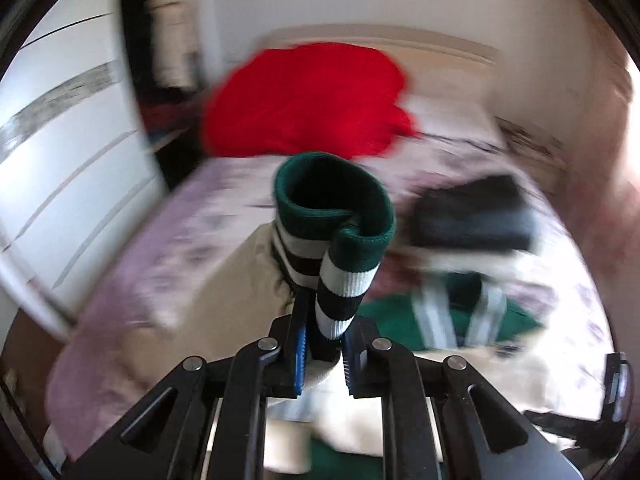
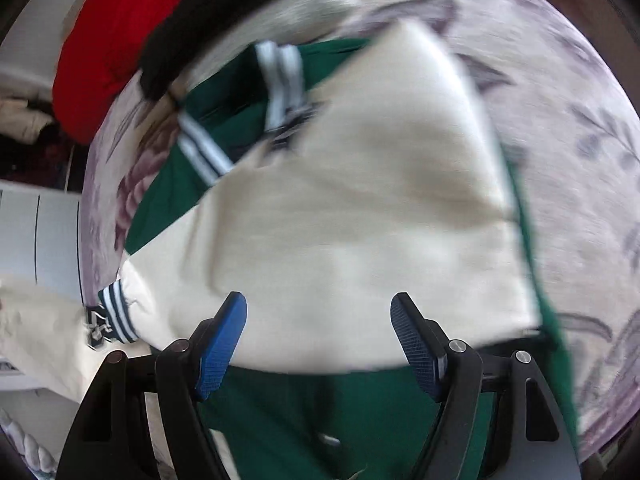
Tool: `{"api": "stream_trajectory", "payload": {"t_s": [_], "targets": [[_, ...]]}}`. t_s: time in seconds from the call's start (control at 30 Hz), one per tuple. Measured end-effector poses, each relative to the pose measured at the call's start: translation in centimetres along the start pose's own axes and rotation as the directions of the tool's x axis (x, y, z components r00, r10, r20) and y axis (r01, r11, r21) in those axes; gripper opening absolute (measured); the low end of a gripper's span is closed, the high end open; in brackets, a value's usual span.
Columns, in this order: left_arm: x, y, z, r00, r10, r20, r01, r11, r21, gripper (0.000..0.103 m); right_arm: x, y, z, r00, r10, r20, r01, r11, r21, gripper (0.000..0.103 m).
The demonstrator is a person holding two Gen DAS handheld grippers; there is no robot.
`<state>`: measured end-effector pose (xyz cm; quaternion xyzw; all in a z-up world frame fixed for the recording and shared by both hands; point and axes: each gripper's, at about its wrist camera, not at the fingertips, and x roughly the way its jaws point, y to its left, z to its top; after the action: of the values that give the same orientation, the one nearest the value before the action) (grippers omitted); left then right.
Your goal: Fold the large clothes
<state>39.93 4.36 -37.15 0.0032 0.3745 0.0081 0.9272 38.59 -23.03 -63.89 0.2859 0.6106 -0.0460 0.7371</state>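
Note:
A green and cream varsity jacket (image 2: 360, 184) lies on the bed, a cream sleeve folded across its green body. In the left wrist view my left gripper (image 1: 325, 356) is shut on the striped green, white and black sleeve cuff (image 1: 336, 240), which stands up above the fingers with cream sleeve cloth trailing below. In the right wrist view my right gripper (image 2: 319, 344) hangs open over the cream sleeve, nothing between its blue pads (image 2: 222, 340). A second striped cuff (image 2: 114, 316) lies at the left edge of the jacket.
The bed has a pale floral cover (image 2: 560, 128). A red garment (image 1: 308, 96) is heaped at the head end, a dark folded garment (image 1: 476, 212) lies beside the jacket. White wardrobe doors (image 1: 68, 160) stand along the bed's left side.

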Motion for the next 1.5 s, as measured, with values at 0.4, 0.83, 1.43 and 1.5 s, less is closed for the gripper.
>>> {"api": "stream_trajectory", "payload": {"t_s": [0.4, 0.83, 1.43, 1.5], "targets": [[8.5, -31.7, -9.4, 0.922, -0.195, -0.336, 0.307, 0.896, 0.321, 0.012, -6.9, -21.7, 0.4, 0.999, -0.049, -0.017, 0.052, 0.972, 0.227, 0.077], [4.7, -22.4, -8.6, 0.872, -0.185, -0.453, 0.275, 0.951, 0.141, 0.089, -10.1, -26.9, 5.3, 0.971, 0.235, -0.037, -0.221, 0.948, 0.227, 0.086], [19.6, 6.6, -5.8, 0.81, 0.286, -0.511, -0.33, 0.944, 0.005, 0.089, 0.3, -13.3, 12.4, 0.968, 0.223, -0.119, -0.204, 0.967, 0.15, 0.003], [22.3, 7.0, -6.0, 0.782, 0.304, -0.544, -0.348, 0.937, 0.024, 0.089, 1.8, -14.3, 12.6, 0.957, 0.227, -0.178, -0.191, 0.961, 0.199, 0.023]]}}
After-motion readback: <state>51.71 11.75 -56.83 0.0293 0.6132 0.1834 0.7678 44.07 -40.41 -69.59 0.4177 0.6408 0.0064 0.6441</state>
